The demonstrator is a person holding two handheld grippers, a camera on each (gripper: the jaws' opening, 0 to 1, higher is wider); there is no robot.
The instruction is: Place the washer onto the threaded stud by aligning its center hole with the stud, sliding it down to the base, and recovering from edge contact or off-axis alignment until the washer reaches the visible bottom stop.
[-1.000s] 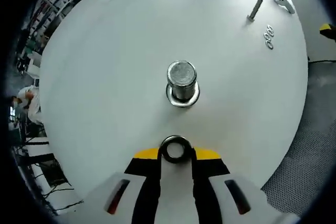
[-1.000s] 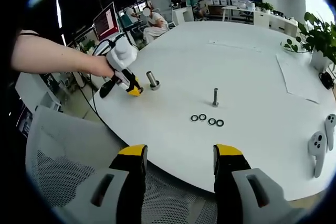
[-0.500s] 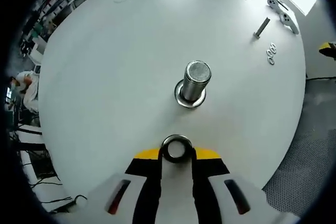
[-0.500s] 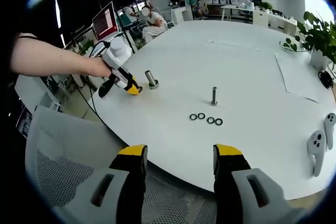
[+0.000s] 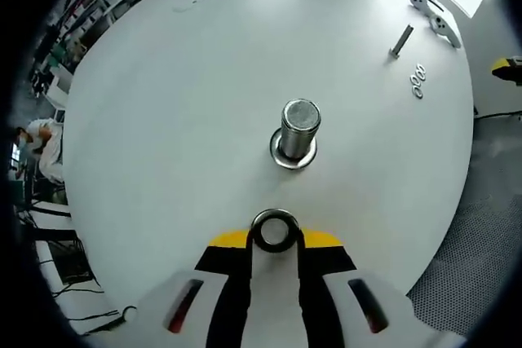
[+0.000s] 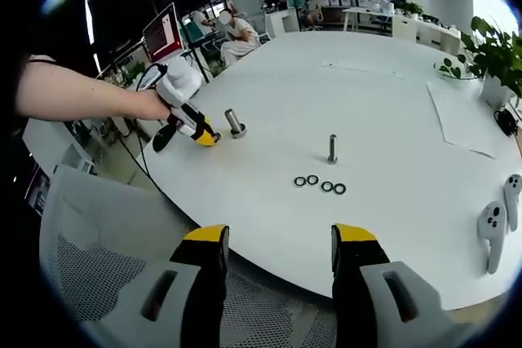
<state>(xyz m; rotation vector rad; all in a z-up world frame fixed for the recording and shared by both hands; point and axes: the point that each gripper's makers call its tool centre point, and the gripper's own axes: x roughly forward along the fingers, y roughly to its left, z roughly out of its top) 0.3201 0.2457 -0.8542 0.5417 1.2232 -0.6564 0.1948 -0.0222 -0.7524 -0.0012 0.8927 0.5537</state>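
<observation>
A washer (image 5: 274, 231) is pinched flat between the yellow tips of my left gripper (image 5: 274, 238), which is shut on it. It hangs short of a thick upright metal stud (image 5: 298, 130) with a wide ring around its base on the white table (image 5: 163, 103). In the right gripper view a hand holds the left gripper (image 6: 192, 125) just left of that stud (image 6: 235, 123). My right gripper (image 6: 280, 254) stands open over the table's near edge with nothing between its fingers.
A thin threaded stud (image 6: 332, 149) stands mid-table with several loose washers (image 6: 318, 185) in a row in front of it. Two white controllers (image 6: 493, 230) lie at the right, with a sheet of paper (image 6: 465, 124) and a plant (image 6: 489, 50) beyond. A mesh chair (image 6: 106, 283) is below the table edge.
The left gripper has shifted slightly beside the thick stud, still holding the washer. The right gripper has stayed put and open.
</observation>
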